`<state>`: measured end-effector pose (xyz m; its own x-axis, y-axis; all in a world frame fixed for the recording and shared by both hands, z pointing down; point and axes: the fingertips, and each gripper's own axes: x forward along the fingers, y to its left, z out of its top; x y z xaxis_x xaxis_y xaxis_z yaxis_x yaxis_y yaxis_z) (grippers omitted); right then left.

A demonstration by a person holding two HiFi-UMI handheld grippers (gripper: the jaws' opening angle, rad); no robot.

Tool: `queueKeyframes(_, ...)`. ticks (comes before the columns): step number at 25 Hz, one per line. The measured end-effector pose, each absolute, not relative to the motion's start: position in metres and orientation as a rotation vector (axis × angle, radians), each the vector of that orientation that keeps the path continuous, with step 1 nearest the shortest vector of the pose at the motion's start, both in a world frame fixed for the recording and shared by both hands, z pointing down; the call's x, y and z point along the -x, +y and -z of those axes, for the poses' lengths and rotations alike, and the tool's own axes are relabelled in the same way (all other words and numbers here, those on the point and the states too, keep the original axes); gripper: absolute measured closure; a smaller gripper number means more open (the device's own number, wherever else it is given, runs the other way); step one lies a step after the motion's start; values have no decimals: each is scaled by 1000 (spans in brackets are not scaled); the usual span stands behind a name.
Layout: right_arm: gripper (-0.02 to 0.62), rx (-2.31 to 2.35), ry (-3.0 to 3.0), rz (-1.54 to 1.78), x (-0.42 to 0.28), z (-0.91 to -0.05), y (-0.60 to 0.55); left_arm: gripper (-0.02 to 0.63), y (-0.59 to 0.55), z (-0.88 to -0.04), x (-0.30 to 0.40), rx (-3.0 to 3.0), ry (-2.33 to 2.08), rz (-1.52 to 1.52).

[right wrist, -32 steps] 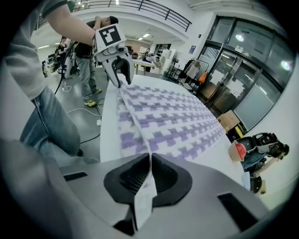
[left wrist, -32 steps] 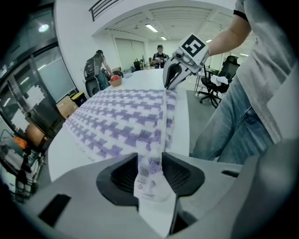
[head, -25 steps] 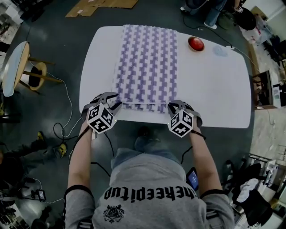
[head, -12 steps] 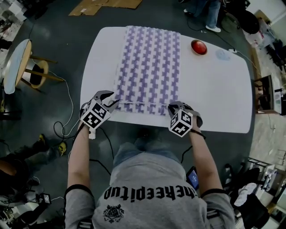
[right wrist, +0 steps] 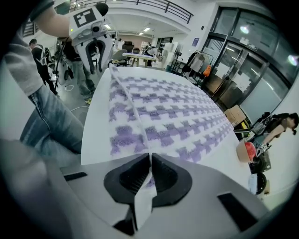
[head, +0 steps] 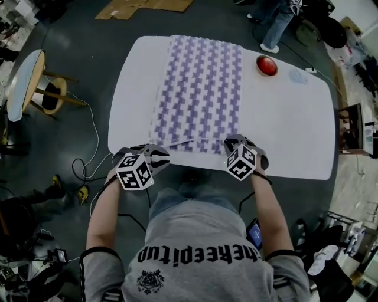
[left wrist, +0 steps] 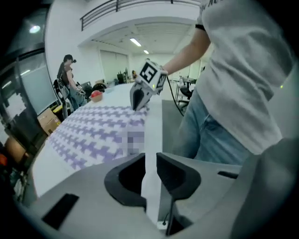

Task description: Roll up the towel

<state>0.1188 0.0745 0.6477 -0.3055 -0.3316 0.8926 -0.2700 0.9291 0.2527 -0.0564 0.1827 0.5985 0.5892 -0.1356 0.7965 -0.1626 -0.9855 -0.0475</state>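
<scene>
Towel [head: 198, 88] is laid flat, unrolled; at table's [head: 283, 130] near edge it is pinched by right gripper [head: 231, 142]; left gripper [head: 164, 157], just narrowed, seems empty.

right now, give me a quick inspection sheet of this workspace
surface: white table, a towel down its middle.
job's things: purple-checked towel lies spread out, not rolled.
clutter: red dome object right of the towel's far end.
grippers: right gripper jaws shut on the towel's near corner; left gripper jaws have just been closing, stand apart, only table edge between them.
cables: loose cable on floor, left.
surroundings: stool, cardboard, person standing beyond the table.
</scene>
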Motion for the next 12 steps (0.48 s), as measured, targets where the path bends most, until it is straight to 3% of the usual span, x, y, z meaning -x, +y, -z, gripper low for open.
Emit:
queueKeyframes(7,577,-450,-1906,88,-125,-645,75,406,148,-631,88,-2607,-519,-1572)
queueKeyframes(12,558,-482,-1940,73,-127,-639,79,390,150,-649,96,-2530,-490,-1656)
